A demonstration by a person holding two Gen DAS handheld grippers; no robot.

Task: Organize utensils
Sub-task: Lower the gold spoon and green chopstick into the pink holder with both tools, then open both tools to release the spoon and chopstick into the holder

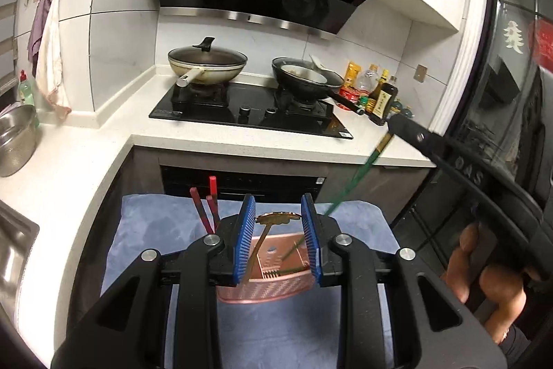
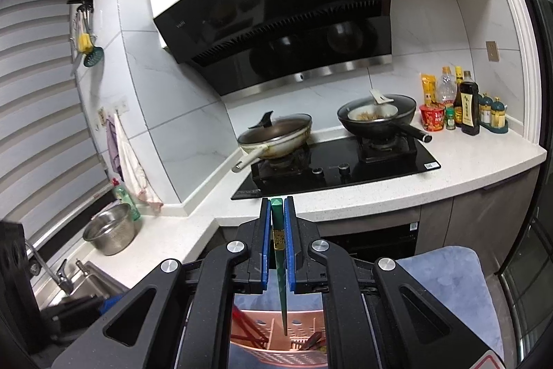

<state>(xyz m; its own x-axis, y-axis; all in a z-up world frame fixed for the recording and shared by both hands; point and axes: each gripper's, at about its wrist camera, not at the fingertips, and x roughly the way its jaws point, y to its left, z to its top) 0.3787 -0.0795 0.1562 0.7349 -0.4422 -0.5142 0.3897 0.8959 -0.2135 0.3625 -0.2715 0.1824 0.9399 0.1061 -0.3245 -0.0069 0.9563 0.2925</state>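
Observation:
A pink utensil holder (image 1: 266, 291) stands on a blue-grey cloth (image 1: 166, 223). My left gripper (image 1: 278, 223) is open, its blue pads on either side of the holder's top. Inside stand red chopsticks (image 1: 207, 206) and a gold utensil (image 1: 273, 218). My right gripper (image 2: 277, 217) is shut on a green chopstick (image 2: 280, 272) and holds it upright, tip down into the holder (image 2: 276, 344). In the left wrist view the right gripper (image 1: 397, 123) holds the green chopstick (image 1: 349, 185) slanting down into the holder. Red chopsticks (image 2: 249, 331) show in the right wrist view.
A white counter (image 1: 86, 140) wraps around with a black gas hob (image 1: 249, 113), a lidded wok (image 1: 207, 63) and a black pan (image 1: 304, 78). Sauce bottles (image 2: 463, 102) stand at the right. A steel bowl (image 2: 109, 230) and sink tap (image 2: 55, 272) are at the left.

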